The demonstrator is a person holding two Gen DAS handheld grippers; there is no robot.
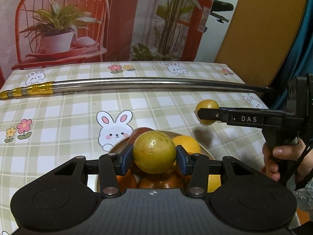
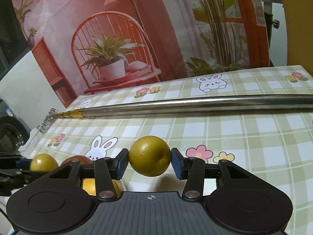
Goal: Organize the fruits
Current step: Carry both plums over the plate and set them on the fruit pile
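My left gripper is shut on a round yellow-green fruit and holds it just above a beige bowl. The bowl holds an orange and several reddish-brown fruits. To the right, above the tablecloth, my right gripper is shut on a second yellow-green fruit. In the right wrist view that fruit sits between the blue pads of the right gripper, over the table. At that view's left edge are the left gripper, its fruit and the bowl's fruits.
A long steel pole with a gold end lies across the far half of the table, also seen in the right wrist view. A person's hand grips the right tool's handle. A printed backdrop stands behind the table.
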